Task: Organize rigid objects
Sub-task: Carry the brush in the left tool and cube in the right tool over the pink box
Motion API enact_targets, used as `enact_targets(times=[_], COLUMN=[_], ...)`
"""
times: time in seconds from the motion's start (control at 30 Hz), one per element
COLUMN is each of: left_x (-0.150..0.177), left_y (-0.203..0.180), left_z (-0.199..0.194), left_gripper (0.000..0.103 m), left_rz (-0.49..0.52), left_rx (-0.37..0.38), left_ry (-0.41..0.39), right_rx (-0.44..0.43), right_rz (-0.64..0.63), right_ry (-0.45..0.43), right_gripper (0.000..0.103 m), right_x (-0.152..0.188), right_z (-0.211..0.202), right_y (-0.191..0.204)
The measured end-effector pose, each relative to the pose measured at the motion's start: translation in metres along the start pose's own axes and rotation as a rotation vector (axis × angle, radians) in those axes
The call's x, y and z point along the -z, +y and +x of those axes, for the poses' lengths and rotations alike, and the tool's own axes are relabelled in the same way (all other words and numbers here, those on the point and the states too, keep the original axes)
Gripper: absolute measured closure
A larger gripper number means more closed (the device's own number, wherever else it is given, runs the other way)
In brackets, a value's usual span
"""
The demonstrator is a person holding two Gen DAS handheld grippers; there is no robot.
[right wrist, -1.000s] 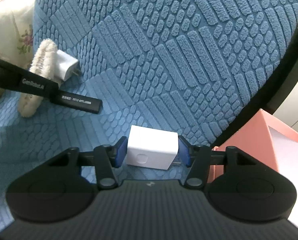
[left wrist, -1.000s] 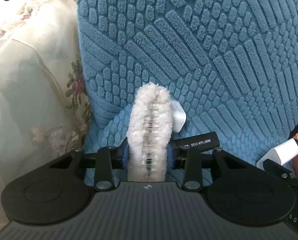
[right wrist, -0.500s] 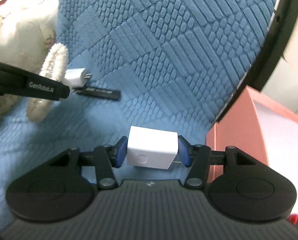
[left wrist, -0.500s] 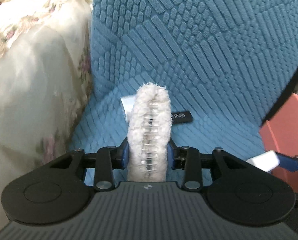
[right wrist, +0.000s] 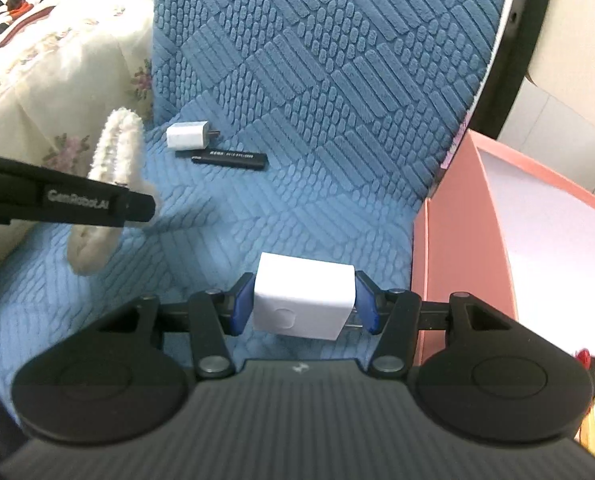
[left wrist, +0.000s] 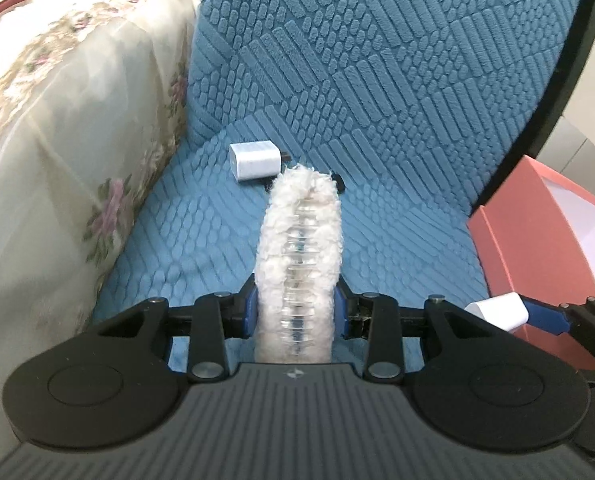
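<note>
My left gripper [left wrist: 295, 306] is shut on a fluffy white hair clip [left wrist: 300, 256] with clear teeth, held above the blue chair seat [left wrist: 397, 248]. It also shows in the right wrist view [right wrist: 111, 184]. My right gripper [right wrist: 303, 302] is shut on a white charger cube [right wrist: 303, 300], seen at the right edge of the left wrist view [left wrist: 497, 310]. A second white plug adapter [right wrist: 187, 135] and a black stick [right wrist: 229, 158] lie at the back of the seat. The adapter shows in the left wrist view [left wrist: 257, 161], the stick mostly hidden by the clip.
An open pink box [right wrist: 497, 240] with a white inside stands to the right of the chair, also in the left wrist view [left wrist: 545, 240]. A floral cream bedspread [left wrist: 57, 140] hangs on the left. The blue textured backrest [right wrist: 337, 60] rises behind the seat.
Both grippers have pulled back and up from the seat with their objects. The adapter and black stick now look farther away, and more of the pink box shows.
</note>
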State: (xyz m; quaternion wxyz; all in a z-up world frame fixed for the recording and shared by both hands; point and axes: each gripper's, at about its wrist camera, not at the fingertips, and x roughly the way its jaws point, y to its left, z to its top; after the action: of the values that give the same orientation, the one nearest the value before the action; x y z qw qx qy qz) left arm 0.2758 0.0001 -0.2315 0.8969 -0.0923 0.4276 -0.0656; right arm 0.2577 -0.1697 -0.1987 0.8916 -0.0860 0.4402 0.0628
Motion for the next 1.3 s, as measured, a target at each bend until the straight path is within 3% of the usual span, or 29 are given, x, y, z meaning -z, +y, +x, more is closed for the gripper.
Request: enact_targets(times=[0.43,0.8,1.3], left_x=[0.029,0.046,0.033], left_y=[-0.011,-0.014,-0.032], left_z=[-0.039,-0.063,-0.109], left_gripper=[0.062,0.062,0.062], left_rz=[-0.032,-0.081,-0.070], left_rx=[0.054,0.105,0.144], left_ry=[-0.008,0.026,-0.005], right_rx=[-0.013,-0.021,-0.041], right_rz=[0.037,0.040,0.088], right_ry=[-0.007,-0.024,-0.063], right_gripper=[0.048,0.048,0.048], right_x=[0.025,0.024,0.019], right_z=[-0.034,-0.061,-0.106], right_y=[0.006,0.005,-0.013])
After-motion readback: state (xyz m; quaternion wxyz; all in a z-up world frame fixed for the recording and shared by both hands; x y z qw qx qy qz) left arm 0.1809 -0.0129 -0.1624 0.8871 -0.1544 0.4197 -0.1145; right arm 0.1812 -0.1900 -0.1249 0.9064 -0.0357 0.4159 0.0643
